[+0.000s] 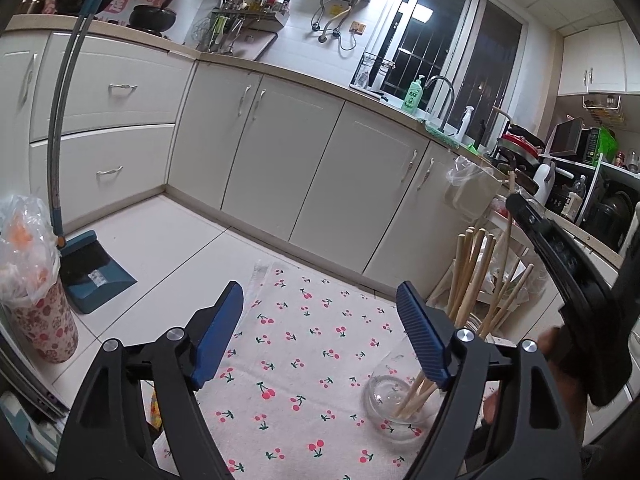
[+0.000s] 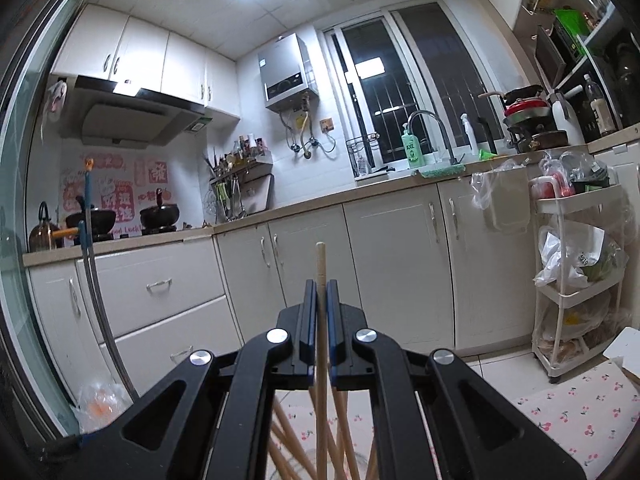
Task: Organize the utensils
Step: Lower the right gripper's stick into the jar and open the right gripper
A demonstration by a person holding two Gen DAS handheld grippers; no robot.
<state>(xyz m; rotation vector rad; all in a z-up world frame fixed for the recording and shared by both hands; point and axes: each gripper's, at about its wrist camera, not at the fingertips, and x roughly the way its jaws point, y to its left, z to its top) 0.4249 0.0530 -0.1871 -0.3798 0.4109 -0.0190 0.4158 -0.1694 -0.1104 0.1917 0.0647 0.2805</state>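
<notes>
Scene: a kitchen at night, a cherry-print cloth (image 1: 304, 360) lying spread on the tiled floor (image 1: 168, 240)
Left tongs (image 1: 320, 340): standing wide with nothing between the blue pads, hovering over the cloth and pointing slightly down
Jar (image 1: 390, 404): a clear glass one sitting on the cloth, just beside the left tongs' right-hand finger, partly hidden behind it
Sticks (image 1: 472, 276): a bunch of wooden chopsticks standing in the jar, fanning up and out toward the cabinets (image 1: 312, 176)
Right tongs (image 2: 320, 292): gripping one chopstick (image 2: 320, 260) tight between narrow pads, its top poking up past the fingertips
Held stick: hanging upright, its lower end reaching down among the other sticks below; whether it is touching the jar's bottom cannot be told
Right tool from the left camera: a black body showing at the right edge, above the jar
Edge of frame: a dustpan (image 1: 96, 272) and a lined bin (image 1: 36, 292) standing at the left on the floor
</notes>
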